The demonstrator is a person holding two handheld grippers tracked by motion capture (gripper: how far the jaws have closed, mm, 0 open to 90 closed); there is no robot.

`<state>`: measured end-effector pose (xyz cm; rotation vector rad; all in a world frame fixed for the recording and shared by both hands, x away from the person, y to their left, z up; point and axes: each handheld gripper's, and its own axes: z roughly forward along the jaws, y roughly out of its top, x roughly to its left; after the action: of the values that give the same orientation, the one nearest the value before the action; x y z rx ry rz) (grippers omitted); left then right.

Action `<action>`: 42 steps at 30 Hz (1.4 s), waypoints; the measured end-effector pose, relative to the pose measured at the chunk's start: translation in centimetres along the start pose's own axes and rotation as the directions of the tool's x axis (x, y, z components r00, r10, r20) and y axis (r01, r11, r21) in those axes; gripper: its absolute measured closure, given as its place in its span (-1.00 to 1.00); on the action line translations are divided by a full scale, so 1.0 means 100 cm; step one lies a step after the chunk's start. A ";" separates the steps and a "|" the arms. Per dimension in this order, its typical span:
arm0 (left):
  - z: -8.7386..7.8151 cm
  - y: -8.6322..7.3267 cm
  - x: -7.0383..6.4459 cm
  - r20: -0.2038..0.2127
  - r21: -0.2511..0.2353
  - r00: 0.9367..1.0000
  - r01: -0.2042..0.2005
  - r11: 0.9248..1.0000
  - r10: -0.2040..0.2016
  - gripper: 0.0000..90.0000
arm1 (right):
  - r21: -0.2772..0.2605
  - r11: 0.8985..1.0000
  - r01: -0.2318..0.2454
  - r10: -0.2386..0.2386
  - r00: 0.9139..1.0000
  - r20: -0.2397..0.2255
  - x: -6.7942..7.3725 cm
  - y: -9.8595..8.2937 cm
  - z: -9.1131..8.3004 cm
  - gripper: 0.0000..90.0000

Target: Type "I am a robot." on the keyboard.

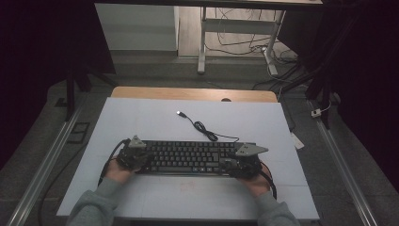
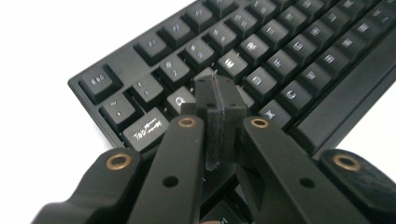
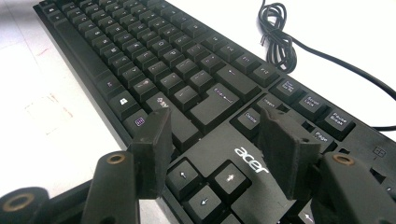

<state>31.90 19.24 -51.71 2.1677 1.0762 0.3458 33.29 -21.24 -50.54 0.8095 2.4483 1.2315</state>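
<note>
Black jaws of the left gripper (image 2: 219,100) press together above the keyboard (image 1: 190,157) at lower centre; the right gripper (image 3: 219,140) gapes wide over its arrow keys; behind, its cable (image 1: 207,129) coils on the white tabletop (image 1: 141,117).

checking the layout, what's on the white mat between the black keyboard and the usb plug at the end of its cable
In the high view, between the black keyboard and the USB plug lies a small coiled bundle of black cable on the white mat.

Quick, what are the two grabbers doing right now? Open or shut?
Left gripper: shut, nothing between its jaws, tips just above the keyboard keys.
Right gripper: open, holding nothing, over the arrow keys.
</note>
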 end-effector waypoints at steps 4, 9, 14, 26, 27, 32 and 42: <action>-0.009 0.002 -0.001 0.004 -0.042 1.000 0.000 0.999 0.000 0.97 | 0.000 1.000 -0.001 0.001 1.000 0.000 -0.001 0.000 0.000 0.01; -0.013 0.002 -0.002 0.012 -0.074 1.000 0.014 0.997 -0.013 0.94 | 0.000 1.000 0.002 -0.002 1.000 -0.001 0.000 0.000 0.000 0.01; -0.017 0.003 -0.003 0.031 -0.107 0.999 0.035 0.994 -0.032 0.67 | 0.000 1.000 0.000 0.000 1.000 -0.002 0.000 0.000 0.000 0.00; -0.020 0.005 -0.009 0.060 -0.120 0.998 0.043 0.992 -0.036 0.08 | -0.007 1.000 0.000 0.000 1.000 -0.001 0.000 0.001 -0.002 0.00; -0.020 0.005 -0.010 0.062 -0.121 0.997 0.043 0.992 -0.036 0.06 | -0.008 1.000 0.000 0.000 1.000 -0.002 0.000 0.001 -0.002 0.00; -0.020 0.007 -0.014 0.077 -0.123 0.997 0.035 0.992 -0.026 -0.01 | -0.013 1.000 0.002 -0.002 1.000 -0.002 0.000 0.001 -0.001 0.00; -0.019 0.010 -0.021 0.090 -0.119 0.996 0.014 0.993 -0.003 -0.07 | -0.010 1.000 0.005 -0.005 1.000 -0.001 0.001 0.001 -0.001 0.00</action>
<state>30.20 18.03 -49.50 2.0525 0.9893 0.2983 33.18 -21.25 -50.40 0.8001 2.4417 1.2416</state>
